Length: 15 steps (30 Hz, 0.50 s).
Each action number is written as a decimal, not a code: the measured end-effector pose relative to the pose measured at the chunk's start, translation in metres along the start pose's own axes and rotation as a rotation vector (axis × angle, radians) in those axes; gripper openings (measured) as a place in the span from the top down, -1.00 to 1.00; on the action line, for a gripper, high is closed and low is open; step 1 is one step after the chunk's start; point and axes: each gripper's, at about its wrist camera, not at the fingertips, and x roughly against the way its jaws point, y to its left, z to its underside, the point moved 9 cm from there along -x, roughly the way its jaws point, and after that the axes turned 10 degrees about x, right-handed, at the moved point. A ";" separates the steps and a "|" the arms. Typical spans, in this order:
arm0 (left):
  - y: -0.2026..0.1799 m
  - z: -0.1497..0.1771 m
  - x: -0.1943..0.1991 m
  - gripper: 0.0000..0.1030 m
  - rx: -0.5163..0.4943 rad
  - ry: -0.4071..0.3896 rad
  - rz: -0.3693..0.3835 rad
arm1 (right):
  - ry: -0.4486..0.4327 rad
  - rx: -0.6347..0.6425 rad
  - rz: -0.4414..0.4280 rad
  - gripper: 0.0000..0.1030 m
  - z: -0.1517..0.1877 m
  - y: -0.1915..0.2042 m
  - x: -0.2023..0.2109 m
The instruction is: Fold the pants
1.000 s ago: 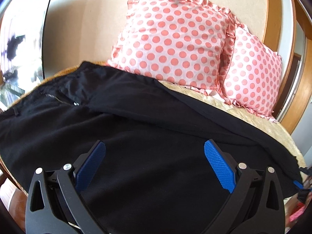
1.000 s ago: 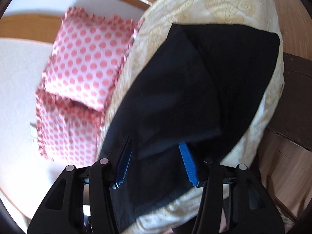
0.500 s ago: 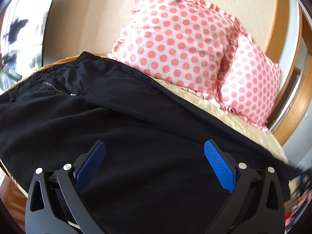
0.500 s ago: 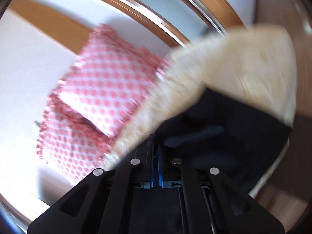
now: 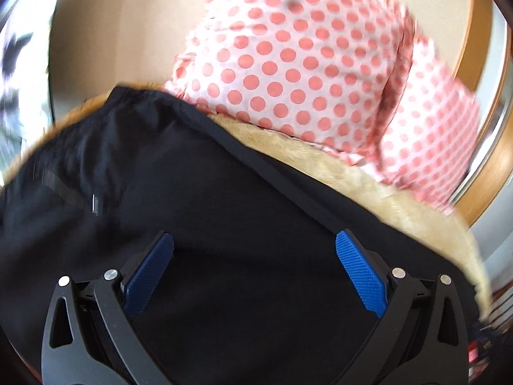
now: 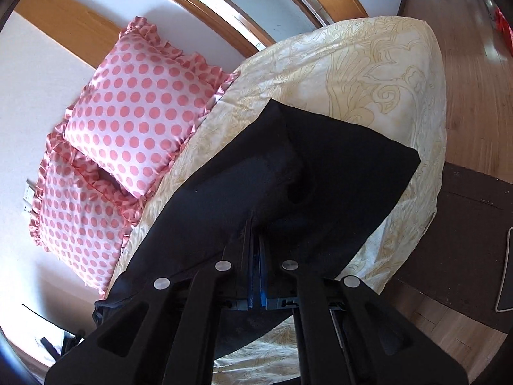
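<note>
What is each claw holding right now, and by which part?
The right claw is shut on the black pants, pinching a fold near the leg ends. The left claw is open, holding nothing.

Two polka-dot pillows [image 6: 134,118] on a cream patterned bedspread [image 6: 368,67]

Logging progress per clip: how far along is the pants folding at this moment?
Early stage. Done: the black pants lie spread lengthwise across the bed, seemingly with one leg laid over the other. In hand: the right gripper has its jaws shut on the leg end and lifts the cloth; the left gripper hangs open over the waist end. Left: carrying the leg end over and making the remaining folds.
</note>
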 end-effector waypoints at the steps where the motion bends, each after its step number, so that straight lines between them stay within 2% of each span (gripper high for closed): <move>1: 0.000 -0.010 -0.010 -0.96 -0.034 0.000 -0.033 | 0.003 0.002 -0.001 0.95 0.001 -0.001 0.002; 3: 0.002 -0.033 -0.034 -0.96 -0.050 0.028 -0.079 | 0.014 0.012 0.006 0.95 0.004 -0.002 -0.001; 5: 0.004 -0.049 -0.058 -0.96 -0.018 0.083 -0.071 | 0.017 0.013 -0.001 0.95 0.005 -0.005 -0.002; 8: 0.018 -0.076 -0.100 -0.96 0.065 0.168 -0.111 | 0.023 0.018 -0.001 0.95 0.005 -0.004 -0.001; 11: 0.044 -0.105 -0.136 -0.94 0.150 0.194 -0.223 | 0.028 0.026 0.007 0.95 0.005 -0.003 -0.002; 13: 0.056 -0.115 -0.152 -0.65 0.175 0.212 -0.275 | 0.029 0.022 0.008 0.95 0.005 -0.003 -0.002; 15: 0.070 -0.121 -0.165 -0.52 0.210 0.242 -0.309 | 0.030 0.017 0.010 0.95 0.005 -0.004 -0.001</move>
